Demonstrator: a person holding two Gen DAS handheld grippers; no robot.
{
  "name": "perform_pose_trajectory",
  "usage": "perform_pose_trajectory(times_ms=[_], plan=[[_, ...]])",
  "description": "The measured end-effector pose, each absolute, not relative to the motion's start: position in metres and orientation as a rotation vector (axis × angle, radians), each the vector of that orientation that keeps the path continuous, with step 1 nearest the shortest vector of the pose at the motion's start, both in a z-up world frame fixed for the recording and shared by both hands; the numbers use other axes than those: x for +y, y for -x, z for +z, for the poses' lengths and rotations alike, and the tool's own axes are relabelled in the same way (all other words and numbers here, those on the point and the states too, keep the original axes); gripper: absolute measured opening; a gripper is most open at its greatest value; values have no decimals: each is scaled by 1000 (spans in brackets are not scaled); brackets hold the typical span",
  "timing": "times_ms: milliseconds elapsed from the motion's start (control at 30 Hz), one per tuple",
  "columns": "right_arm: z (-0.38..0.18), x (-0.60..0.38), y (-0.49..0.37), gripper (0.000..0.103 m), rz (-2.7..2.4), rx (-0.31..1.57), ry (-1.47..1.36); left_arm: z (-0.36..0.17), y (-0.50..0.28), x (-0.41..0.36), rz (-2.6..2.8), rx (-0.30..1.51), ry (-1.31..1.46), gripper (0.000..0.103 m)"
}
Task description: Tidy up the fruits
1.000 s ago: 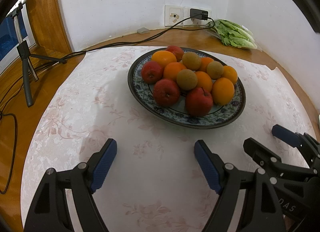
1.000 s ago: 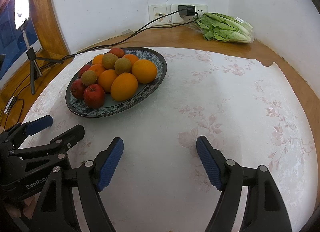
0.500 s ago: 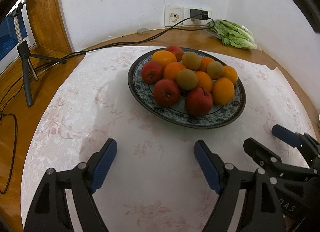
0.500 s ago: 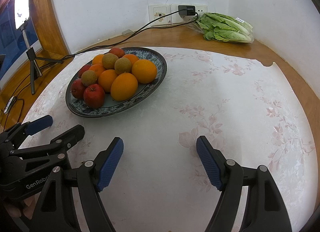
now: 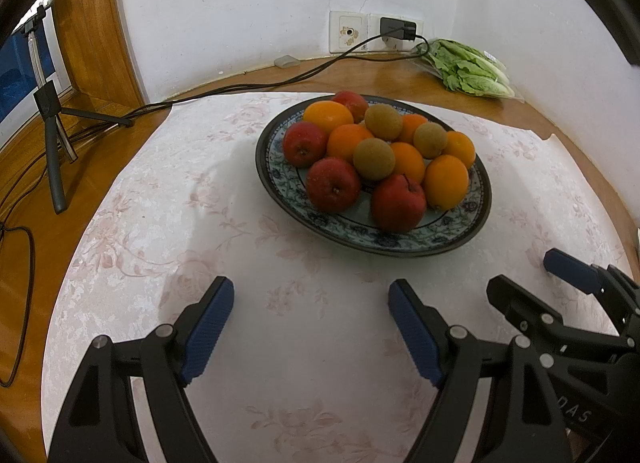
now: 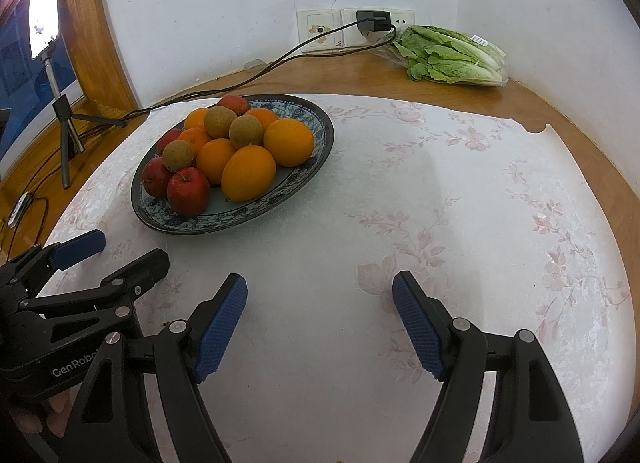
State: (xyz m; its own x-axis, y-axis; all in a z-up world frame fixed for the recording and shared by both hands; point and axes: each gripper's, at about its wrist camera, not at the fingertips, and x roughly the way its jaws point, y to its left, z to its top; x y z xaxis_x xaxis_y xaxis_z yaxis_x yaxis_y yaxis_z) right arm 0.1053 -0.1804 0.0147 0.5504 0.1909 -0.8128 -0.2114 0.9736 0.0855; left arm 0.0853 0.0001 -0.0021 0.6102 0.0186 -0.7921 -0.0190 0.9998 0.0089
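Observation:
A blue-patterned plate (image 5: pixel 440 237) (image 6: pixel 248 213) sits on the floral tablecloth, heaped with red apples (image 5: pixel 333 183) (image 6: pixel 188 190), oranges (image 5: pixel 445 182) (image 6: pixel 248 172) and brown kiwis (image 5: pixel 374 158) (image 6: pixel 245 130). My left gripper (image 5: pixel 311 323) hovers over the cloth just in front of the plate, open, with nothing between its blue pads. My right gripper (image 6: pixel 320 321) is open and empty too, to the right of the plate over bare cloth. Each gripper shows at the edge of the other's view: the right gripper (image 5: pixel 532 279) and the left gripper (image 6: pixel 120 251).
A bag of lettuce (image 5: pixel 468 69) (image 6: pixel 452 55) lies in the back right corner by a wall socket (image 6: pixel 374 21), whose black cable (image 5: pixel 240 89) runs left across the wooden table. A phone tripod (image 5: pixel 52 135) (image 6: pixel 64 123) stands off the cloth at left.

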Motion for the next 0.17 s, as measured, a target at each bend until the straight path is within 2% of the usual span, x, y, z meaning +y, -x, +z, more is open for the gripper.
perform_pose_trajectory(times_ms=[167], plan=[[15, -181, -105, 77, 238, 959, 23, -2, -85, 0, 22, 915, 0, 83]])
